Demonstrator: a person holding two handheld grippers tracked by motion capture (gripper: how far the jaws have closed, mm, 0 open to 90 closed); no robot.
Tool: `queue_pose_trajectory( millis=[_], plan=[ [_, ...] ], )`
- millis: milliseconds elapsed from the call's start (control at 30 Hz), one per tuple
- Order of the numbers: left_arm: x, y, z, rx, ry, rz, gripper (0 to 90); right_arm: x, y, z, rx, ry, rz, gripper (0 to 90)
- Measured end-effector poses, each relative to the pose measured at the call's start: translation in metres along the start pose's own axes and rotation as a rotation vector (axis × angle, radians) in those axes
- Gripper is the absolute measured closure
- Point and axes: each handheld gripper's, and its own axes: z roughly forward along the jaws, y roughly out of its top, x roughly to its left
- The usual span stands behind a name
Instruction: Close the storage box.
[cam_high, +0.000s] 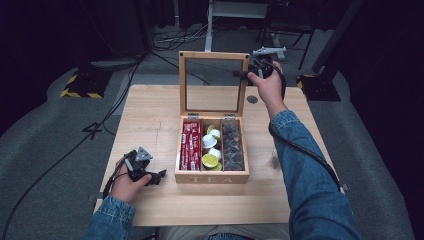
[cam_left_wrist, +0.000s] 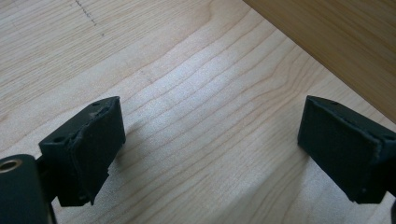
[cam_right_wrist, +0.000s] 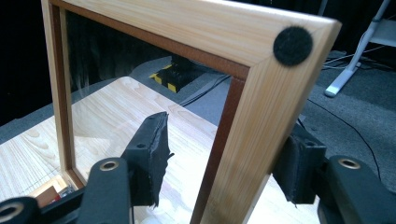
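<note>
A wooden tea box (cam_high: 211, 177) stands mid-table with its glass-paned lid (cam_high: 213, 56) raised upright. Its compartments hold red packets (cam_high: 190, 145), white and yellow cups (cam_high: 211, 147) and dark sachets (cam_high: 232, 145). My right gripper (cam_high: 248, 74) is at the lid's upper right corner. In the right gripper view the lid's side rail (cam_right_wrist: 261, 107) stands between the jaws of that gripper (cam_right_wrist: 229, 144). The left pad (cam_right_wrist: 156, 149) is clear of the wood, and the other sits behind the rail. My left gripper (cam_high: 161, 176) rests open on the table (cam_left_wrist: 187, 70) beside the box's front left corner, nothing between its fingers (cam_left_wrist: 210, 121).
A small dark disc (cam_high: 252, 99) lies on the table right of the lid. A black felt dot (cam_right_wrist: 292, 45) marks the lid's corner. The box's wall (cam_left_wrist: 336, 37) runs close to the left gripper. Cables and stand bases (cam_high: 80, 85) lie on the floor beyond the table.
</note>
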Motion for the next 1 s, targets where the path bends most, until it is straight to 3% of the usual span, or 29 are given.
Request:
queue_pose_trajectory(
  millis=[300,800,1000],
  plan=[
    [0.0,0.0,0.0,0.001,0.001,0.0,7.7,0.009,0.002,-0.014,-0.005,0.003,-0.022,42.7],
    [-0.002,0.001,0.0,0.003,0.009,-0.014,7.7,0.037,0.008,-0.056,-0.017,0.012,-0.136,47.2],
    [-0.002,0.001,0.001,0.0,0.011,-0.019,7.7,0.048,0.007,-0.07,0.002,0.006,-0.178,51.7]
  ],
)
